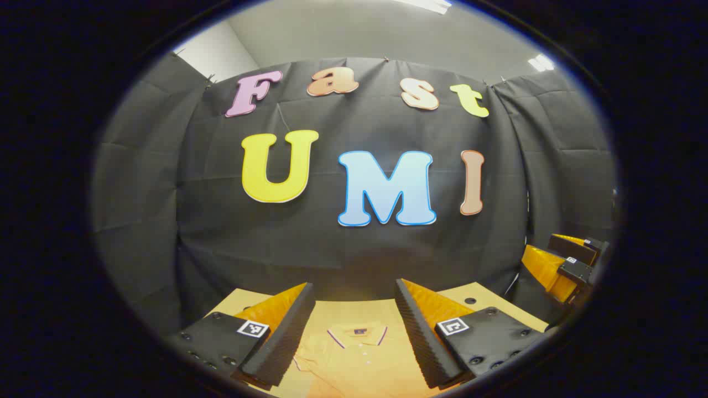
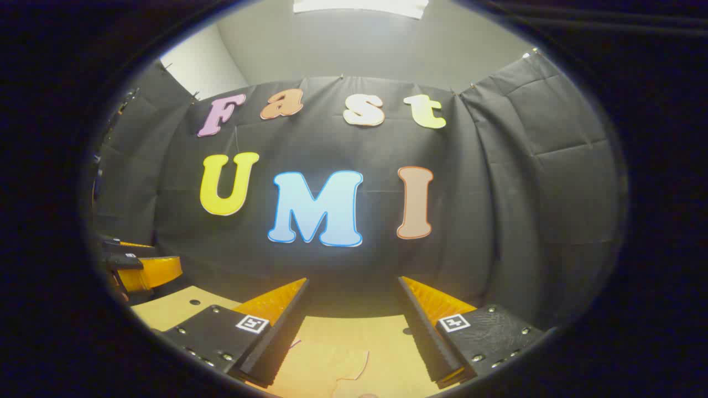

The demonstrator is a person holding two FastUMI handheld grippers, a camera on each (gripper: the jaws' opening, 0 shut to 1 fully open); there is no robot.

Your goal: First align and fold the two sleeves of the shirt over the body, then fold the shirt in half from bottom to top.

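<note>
An orange polo shirt (image 1: 357,354) lies flat on the table, its collar and button placket facing me between the fingers in the left gripper view. My left gripper (image 1: 354,293) hangs open above the shirt's collar with nothing between its fingers. A short sleeve of the shirt (image 2: 332,365) lies spread on the table in the right gripper view. My right gripper (image 2: 354,287) hovers open over that sleeve, holding nothing. Each gripper also appears at the side of the other's view: the right gripper (image 1: 567,265) far right, the left gripper (image 2: 135,265) far left.
A light wooden table (image 1: 487,301) with small round holes carries the shirt; its far edge meets the black cloth wall (image 1: 343,243) close behind. More black cloth closes the booth on both sides.
</note>
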